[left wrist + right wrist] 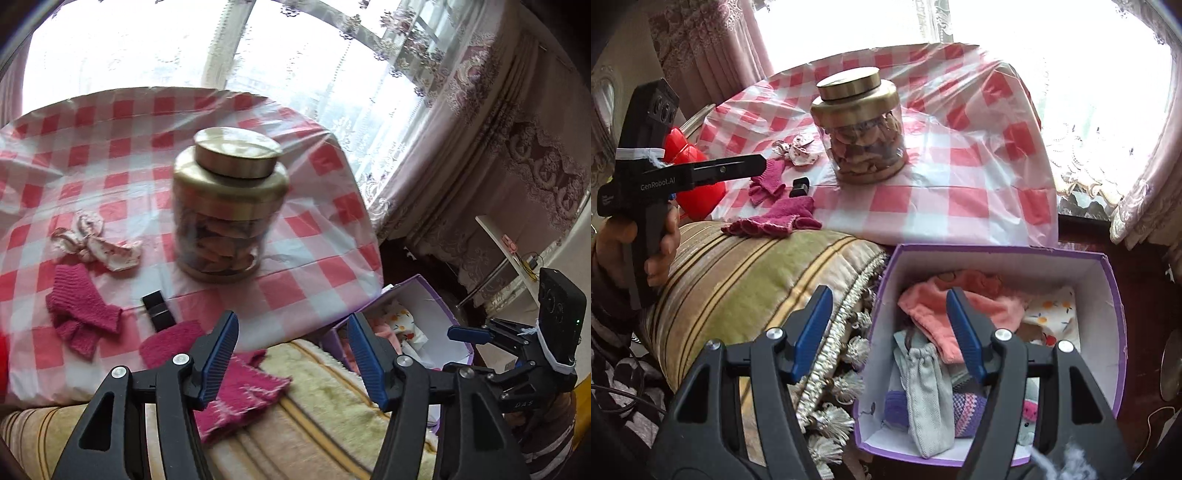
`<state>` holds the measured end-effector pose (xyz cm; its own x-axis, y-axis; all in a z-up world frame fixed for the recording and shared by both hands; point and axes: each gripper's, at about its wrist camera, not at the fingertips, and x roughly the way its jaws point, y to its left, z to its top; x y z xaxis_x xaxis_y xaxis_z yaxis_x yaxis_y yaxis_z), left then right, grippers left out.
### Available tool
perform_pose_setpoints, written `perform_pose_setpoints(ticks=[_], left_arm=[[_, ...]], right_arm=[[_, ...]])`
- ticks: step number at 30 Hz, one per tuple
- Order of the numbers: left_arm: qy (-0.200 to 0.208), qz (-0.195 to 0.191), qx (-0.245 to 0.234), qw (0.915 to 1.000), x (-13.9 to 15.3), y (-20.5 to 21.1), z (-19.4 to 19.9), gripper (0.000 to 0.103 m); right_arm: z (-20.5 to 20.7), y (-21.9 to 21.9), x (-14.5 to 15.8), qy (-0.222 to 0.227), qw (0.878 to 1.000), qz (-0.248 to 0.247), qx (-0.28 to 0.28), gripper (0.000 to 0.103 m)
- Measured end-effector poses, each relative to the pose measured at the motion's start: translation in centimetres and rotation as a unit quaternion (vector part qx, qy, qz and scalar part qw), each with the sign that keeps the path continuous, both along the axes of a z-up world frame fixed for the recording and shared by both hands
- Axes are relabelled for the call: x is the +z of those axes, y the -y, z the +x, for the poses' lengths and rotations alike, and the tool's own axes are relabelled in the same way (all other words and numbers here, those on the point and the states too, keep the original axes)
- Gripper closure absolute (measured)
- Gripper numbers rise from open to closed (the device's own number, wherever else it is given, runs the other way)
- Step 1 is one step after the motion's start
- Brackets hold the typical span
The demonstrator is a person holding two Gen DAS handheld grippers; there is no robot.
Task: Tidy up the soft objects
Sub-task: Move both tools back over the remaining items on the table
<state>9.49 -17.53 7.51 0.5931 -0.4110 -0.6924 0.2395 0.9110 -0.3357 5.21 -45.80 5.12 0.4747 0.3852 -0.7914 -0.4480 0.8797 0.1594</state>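
- Right wrist view: the purple box [1108, 280] sits low beside the table, its white inside packed with soft things; a coral pink cloth [923, 306] lies across the top, a grey drawstring pouch [923, 387] stands at the near end, a purple knitted piece [964, 410] is tucked beside it, and a white fabric with an orange print [1052, 310] lies at the far right corner
- the right gripper [886, 328] hangs over the box's left wall with its blue pads spread wide; nothing is between them
- one magenta knit glove [775, 218] lies over the table edge, partly on the striped cushion [738, 280]; a second magenta glove [766, 181] lies further in on the checked tablecloth [923, 184], a small black object [799, 187] between the two
- a crumpled white printed cloth [798, 149] lies beyond the gloves, just left of the glass jar with a gold lid [860, 125]
- the left gripper [759, 164] reaches in from the left, held in a hand [661, 240]; a red object [698, 177] sits behind it
- Left wrist view: the left gripper [291, 354] stands with its pads well apart and empty above the near glove [240, 384]; the further glove [81, 306] and the black object [159, 310] lie on the cloth ahead; the jar [229, 206] is blurred; the box [424, 306] shows at the right, beside the right gripper [469, 334], seen side-on so its spread cannot be read from here
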Motion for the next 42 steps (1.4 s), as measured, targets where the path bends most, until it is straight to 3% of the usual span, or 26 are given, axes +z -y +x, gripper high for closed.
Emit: perform_pose_setpoints(ticks=[8, 24, 32, 42], left_arm=[[-0.017, 0.012, 0.099, 0.9949, -1.2, -9.3, -1.1, 0.041], [-0.038, 0.001, 0.148, 0.9883, -3.1, -16.2, -1.6, 0.041], [-0.056, 0.004, 0.16, 0.9855, -3.7, -17.9, 1.1, 0.041], [-0.1, -0.007, 0.198, 0.9751, -5.0, -20.4, 7.4, 0.041]], right_arm=[[1.8, -5.1, 0.9, 0.005, 0.999, 0.004, 0.043, 0.035], [6.7, -17.8, -0.6, -0.023, 0.992, -0.022, 0.122, 0.035], [9.1, -23.6, -2.0, -0.034, 0.988, -0.045, 0.147, 0.035], [12.7, -28.1, -5.1, -0.063, 0.985, -0.073, 0.141, 0.035]])
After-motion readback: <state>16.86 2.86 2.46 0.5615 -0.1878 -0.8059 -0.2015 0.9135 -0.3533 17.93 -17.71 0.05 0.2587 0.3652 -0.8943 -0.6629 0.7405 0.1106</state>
